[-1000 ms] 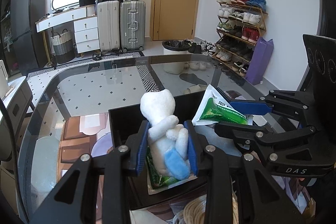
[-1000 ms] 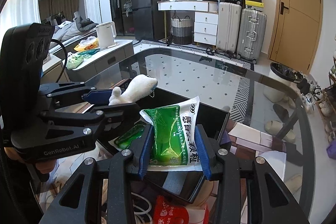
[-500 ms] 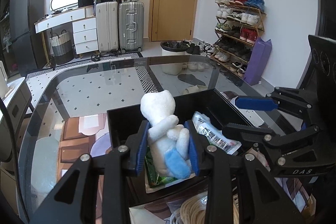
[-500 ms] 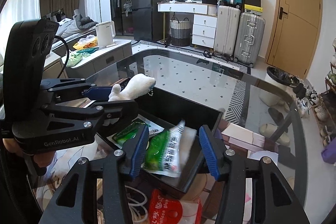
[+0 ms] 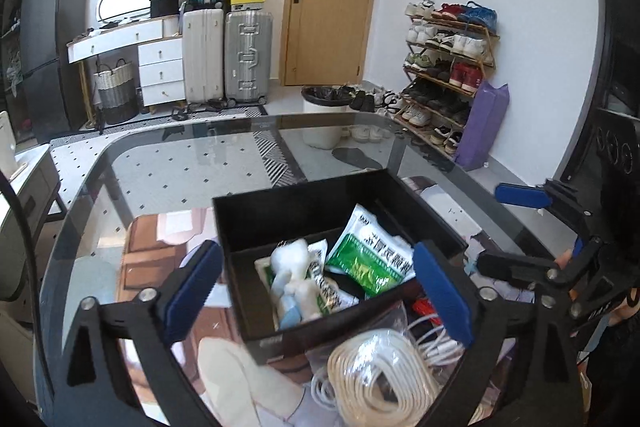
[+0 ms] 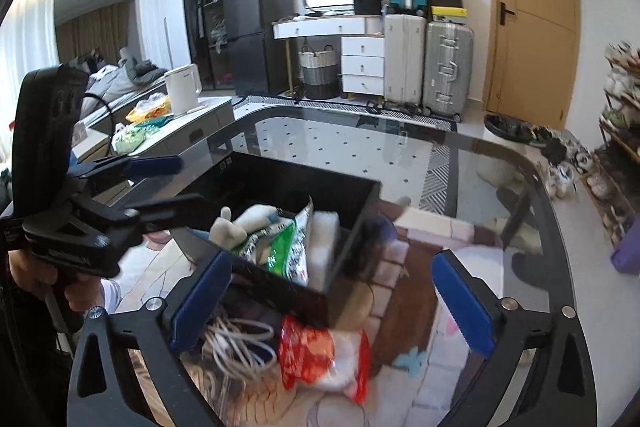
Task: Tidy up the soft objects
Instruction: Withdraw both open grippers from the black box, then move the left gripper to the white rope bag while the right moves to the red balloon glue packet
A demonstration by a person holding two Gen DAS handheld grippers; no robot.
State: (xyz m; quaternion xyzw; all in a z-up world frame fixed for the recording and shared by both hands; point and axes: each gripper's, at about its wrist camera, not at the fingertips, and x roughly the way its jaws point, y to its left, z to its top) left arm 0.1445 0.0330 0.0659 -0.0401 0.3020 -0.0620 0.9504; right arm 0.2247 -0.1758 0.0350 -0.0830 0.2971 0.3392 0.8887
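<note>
Both jaws stand wide open and hold nothing. Your left gripper [image 5: 316, 291] hangs over the near edge of the black bin [image 5: 256, 211], its blue pads straddling the near wall. Inside the bin, from left to right, lie the white plush [image 5: 292, 267] and the green packet [image 5: 370, 255], long axis slanting up and left. In front of the bin, near the left jaws, sits a coiled white cord [image 5: 380, 367]. Your right gripper [image 6: 332, 295] hovers at the bin's right corner, and the red-and-white bag [image 6: 320, 359] lies on the glass table [image 6: 460, 163] just below its jaws, so that hand is nearer. The bin wall stands close behind the bag.
</note>
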